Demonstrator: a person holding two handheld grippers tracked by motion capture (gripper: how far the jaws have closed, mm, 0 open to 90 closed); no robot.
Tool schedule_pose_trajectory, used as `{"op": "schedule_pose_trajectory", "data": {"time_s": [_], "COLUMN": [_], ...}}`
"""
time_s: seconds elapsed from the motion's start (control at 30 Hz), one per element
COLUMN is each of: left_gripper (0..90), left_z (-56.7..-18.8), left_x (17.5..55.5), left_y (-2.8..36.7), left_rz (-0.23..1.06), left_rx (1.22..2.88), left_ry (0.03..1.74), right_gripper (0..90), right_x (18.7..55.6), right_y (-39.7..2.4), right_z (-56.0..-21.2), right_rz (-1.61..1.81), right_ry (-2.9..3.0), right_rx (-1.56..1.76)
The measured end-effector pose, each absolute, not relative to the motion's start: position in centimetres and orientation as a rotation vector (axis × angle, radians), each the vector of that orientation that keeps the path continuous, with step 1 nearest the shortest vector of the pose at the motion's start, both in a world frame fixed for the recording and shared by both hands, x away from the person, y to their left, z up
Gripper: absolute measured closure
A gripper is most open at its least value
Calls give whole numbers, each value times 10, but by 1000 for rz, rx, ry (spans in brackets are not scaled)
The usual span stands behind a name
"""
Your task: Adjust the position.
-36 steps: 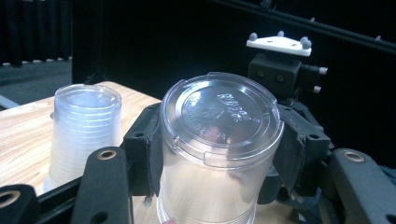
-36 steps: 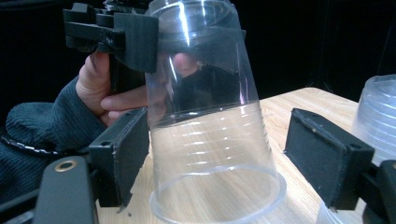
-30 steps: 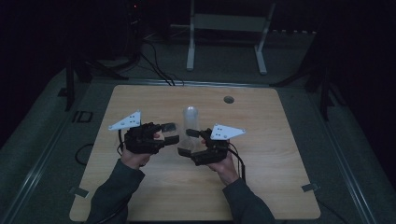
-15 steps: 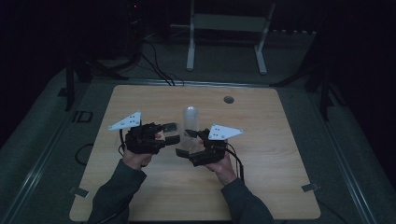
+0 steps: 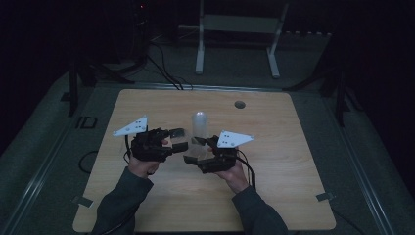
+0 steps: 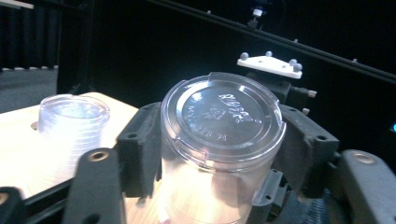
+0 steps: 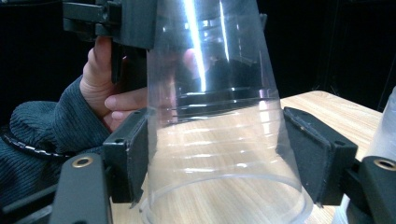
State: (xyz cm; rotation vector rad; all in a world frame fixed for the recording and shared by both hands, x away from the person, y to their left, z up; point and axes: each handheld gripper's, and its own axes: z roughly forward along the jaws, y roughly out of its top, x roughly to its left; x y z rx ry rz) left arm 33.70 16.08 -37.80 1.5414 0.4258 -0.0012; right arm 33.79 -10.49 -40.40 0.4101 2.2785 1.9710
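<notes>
A clear plastic cup [image 7: 219,140] stands upside down on the wooden table [image 5: 293,161], its embossed closed end [image 6: 222,114] on top. My right gripper [image 7: 215,158] has just been closing. Its pads [image 7: 133,158] now press on both sides of the cup's wide lower part. My left gripper [image 6: 219,154] has just been opening. Its jaws stand apart on either side of the cup's upper end, close to the wall. In the high view the left gripper [image 5: 178,138] and right gripper [image 5: 193,150] face each other at the table's middle.
A stack of upside-down clear cups [image 5: 199,125] stands just behind the grippers, also visible as the cup stack [image 6: 70,126]. A round hole [image 5: 239,104] is in the tabletop at the back. A metal stand [image 5: 235,34] and cables lie on the floor beyond.
The left gripper's jaws have spread apart. The right gripper's jaws have drawn in onto the cup. Neither hand has shifted.
</notes>
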Motion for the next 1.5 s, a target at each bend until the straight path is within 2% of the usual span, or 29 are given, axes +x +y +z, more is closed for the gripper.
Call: {"op": "schedule_pose_trajectory", "data": {"time_s": [0.23, 1.07, 1.5], "left_gripper": [266, 266, 268], "left_z": [-376, -368, -371], "left_x": [336, 332, 331], "left_y": [161, 181, 178], "left_rz": [28, 113, 203], "left_rx": [1572, 1597, 1708], "left_ry": [438, 467, 507], "right_gripper": [285, 285, 285], "right_x": [338, 345, 349], "right_y": [-105, -114, -116], "right_z": [-402, -403, -405], "right_rz": [1954, 1869, 1742], "right_ry": [2281, 2343, 2392], "right_rx": [403, 432, 460]}}
